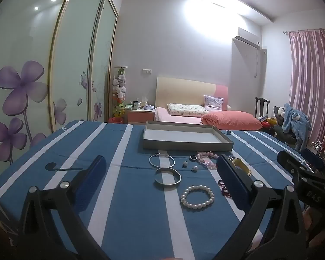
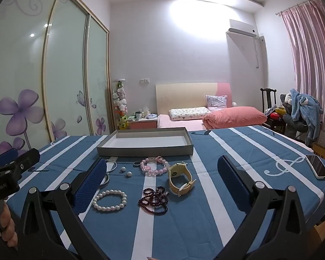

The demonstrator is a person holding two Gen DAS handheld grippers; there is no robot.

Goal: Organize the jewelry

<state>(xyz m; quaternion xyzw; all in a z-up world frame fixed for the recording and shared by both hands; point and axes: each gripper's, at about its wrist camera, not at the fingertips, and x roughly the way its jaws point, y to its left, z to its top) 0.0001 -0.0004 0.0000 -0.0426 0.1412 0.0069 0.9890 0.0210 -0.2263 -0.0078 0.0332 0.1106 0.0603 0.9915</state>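
On the striped cloth, before your wide-spread left gripper (image 1: pixel 160 171), lies the bangle (image 1: pixel 168 177), pearls (image 1: pixel 197 198) just right of it. Your right gripper (image 2: pixel 162 173), also spread and empty, faces the watch (image 2: pixel 181 178) and dark beads (image 2: pixel 155 199). The tray (image 2: pixel 145 150) stands empty behind, nothing blocks.

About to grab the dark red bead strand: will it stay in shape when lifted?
Probably not. The dark red bead strand lies in loose overlapping loops, so it likely droops and swings. The round glossy beads may slip between the fingers, so pinch across several loops.
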